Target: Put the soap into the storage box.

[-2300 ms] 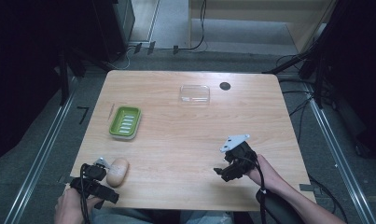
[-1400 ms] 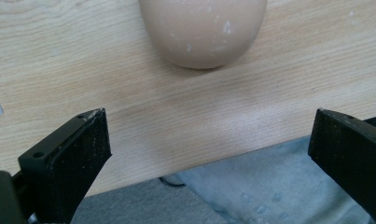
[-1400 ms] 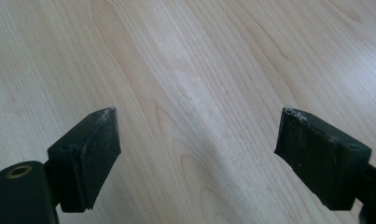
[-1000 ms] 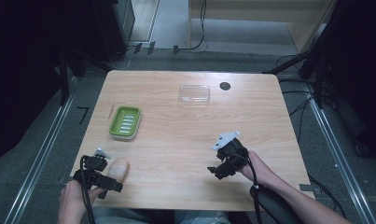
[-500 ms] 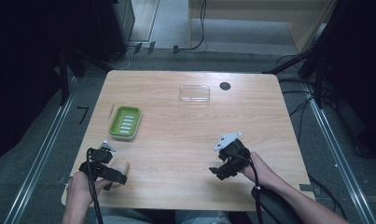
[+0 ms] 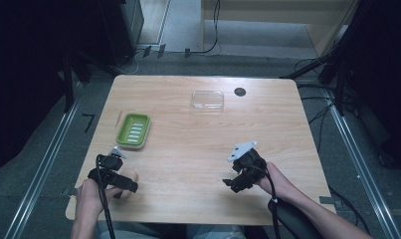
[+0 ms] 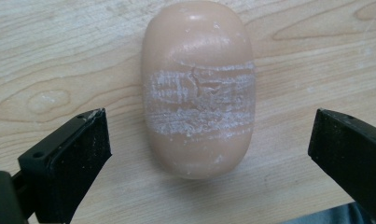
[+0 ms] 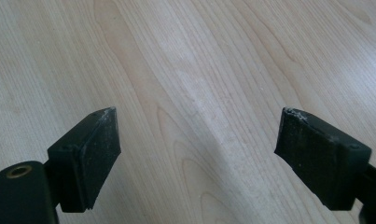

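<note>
The bar of soap lies flat on the wooden table near its front left corner, directly in front of the left gripper, whose 2 jaws stand released and spread wide on either side of the bar without touching it. The right gripper hovers over bare wood at the front right, jaws also released and holding nothing. A green soap dish sits just beyond the soap; a clear lid lies well apart at the far edge. The soap appears solid, rigid and moderately light, with rounded, likely slippery sides. A scuffed white band crosses its middle; gripping across that narrow waist looks most secure. Excess pressure could mark it.
</note>
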`<state>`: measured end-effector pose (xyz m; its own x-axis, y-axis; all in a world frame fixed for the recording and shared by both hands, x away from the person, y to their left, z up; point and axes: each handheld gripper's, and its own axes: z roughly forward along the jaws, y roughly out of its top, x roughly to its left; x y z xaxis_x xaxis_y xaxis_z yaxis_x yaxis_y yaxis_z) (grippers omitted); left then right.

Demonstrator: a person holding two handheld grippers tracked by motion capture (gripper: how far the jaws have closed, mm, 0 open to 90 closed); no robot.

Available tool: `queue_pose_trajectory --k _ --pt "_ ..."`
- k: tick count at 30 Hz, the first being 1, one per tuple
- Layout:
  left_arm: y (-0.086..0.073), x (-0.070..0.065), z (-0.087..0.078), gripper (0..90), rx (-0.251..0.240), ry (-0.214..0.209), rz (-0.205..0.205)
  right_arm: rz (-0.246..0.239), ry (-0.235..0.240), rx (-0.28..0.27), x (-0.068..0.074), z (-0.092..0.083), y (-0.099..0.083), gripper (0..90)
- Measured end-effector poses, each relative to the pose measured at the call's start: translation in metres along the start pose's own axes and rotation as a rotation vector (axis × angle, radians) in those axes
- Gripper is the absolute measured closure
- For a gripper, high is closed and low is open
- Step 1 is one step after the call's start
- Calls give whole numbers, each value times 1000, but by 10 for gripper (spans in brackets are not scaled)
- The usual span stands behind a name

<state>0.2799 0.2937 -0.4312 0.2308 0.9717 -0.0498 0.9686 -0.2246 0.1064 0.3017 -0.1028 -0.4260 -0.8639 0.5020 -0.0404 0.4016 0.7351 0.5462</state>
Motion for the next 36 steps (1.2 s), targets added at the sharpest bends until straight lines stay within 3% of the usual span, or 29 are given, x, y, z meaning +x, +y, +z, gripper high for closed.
queue_pose_trajectory --k 14,21,28,36 --pt "11 -4 11 24 32 44 -12 -13 0 -3 2 -2 -1 140" --pt "14 -4 17 49 44 40 -19 -8 -4 -3 2 -3 -1 140" --pt "14 -5 17 199 41 42 -16 -9 -2 -4 2 -3 -2 140" --pt "14 -1 19 283 35 32 -44 -4 -2 -3 1 -3 -3 140"
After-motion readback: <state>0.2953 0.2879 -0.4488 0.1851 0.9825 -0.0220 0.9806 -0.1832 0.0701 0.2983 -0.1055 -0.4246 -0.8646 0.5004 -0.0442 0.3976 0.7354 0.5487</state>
